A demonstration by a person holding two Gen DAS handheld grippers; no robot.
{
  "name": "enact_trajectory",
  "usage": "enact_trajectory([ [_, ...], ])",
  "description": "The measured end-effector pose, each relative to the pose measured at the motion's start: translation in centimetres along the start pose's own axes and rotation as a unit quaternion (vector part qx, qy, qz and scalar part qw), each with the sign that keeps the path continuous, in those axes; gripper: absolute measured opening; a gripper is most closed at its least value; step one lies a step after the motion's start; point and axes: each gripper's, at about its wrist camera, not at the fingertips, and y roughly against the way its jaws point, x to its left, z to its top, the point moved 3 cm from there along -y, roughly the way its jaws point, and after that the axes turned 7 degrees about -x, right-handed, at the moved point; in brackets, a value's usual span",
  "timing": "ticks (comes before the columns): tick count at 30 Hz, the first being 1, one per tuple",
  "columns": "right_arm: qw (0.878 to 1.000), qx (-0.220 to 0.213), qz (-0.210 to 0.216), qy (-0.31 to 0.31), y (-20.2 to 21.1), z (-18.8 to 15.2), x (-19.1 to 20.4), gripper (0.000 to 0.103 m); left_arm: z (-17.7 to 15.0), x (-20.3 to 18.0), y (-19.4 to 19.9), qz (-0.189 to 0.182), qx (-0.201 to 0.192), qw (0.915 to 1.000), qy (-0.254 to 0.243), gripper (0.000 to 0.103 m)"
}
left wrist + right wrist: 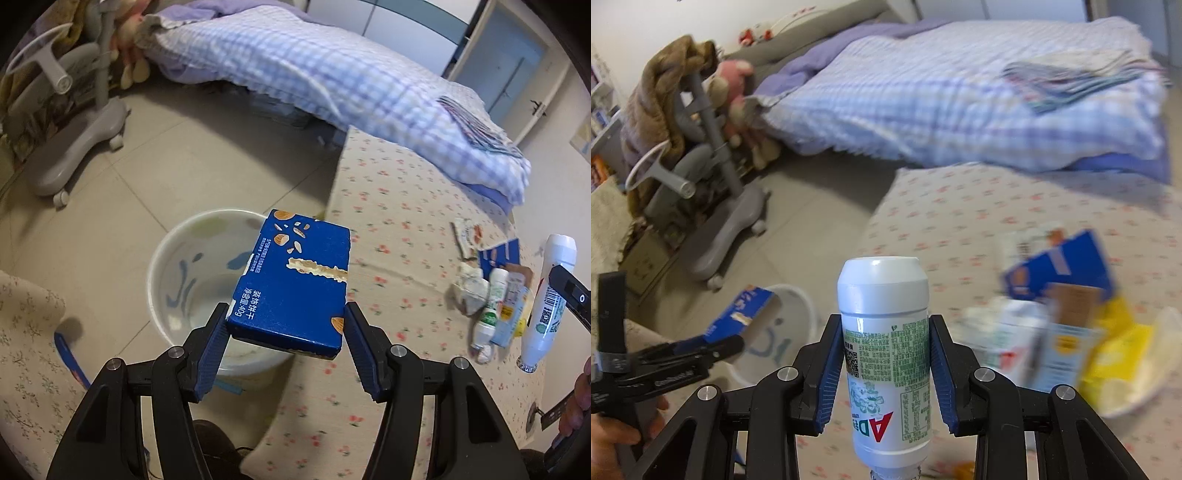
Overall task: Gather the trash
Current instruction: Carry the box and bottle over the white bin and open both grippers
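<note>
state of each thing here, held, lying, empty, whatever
blue box: clamped in left gripper, over the bin
white bottle: clamped in right gripper, bottom end pointing away
white bin: on the floor, looks empty
trash pile: lying on the floral cloth

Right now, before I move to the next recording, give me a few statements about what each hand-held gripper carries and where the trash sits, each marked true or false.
1. The left hand-held gripper holds a blue biscuit box. True.
2. The right hand-held gripper is empty. False: it clamps a white bottle.
3. The white bucket stands on the floor beside the floral cloth. True.
4. The floral cloth is cleared of trash. False: a trash pile of wrappers and small bottles remains on it.
5. The white bottle is held cap up. False: its neck points down.
</note>
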Motion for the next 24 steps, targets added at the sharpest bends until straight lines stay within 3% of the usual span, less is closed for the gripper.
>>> enact_trajectory([
  [6,0.998,0.038,0.049,0.008,-6.1,-0.1,4.0,0.039,0.6,3.2,-2.3,0.007,0.017,0.9992,0.035,0.069],
  [7,0.997,0.044,0.055,0.008,-7.3,-0.4,4.7,0.039,0.8,3.5,-2.7,0.011,0.024,0.9990,0.035,0.072],
  [9,0.995,0.060,0.074,-0.004,-9.6,-1.0,5.6,0.039,0.6,4.2,-3.1,0.032,0.031,0.9982,0.041,0.090],
  [15,0.991,0.094,0.095,-0.008,-14.3,-2.4,8.1,0.040,-0.4,6.9,-1.5,0.104,0.000,0.9944,0.020,0.097],
  [24,0.988,0.118,0.094,-0.014,-18.8,-3.8,9.4,0.041,-1.9,12.7,-0.2,0.141,0.003,0.9888,0.050,0.097],
])
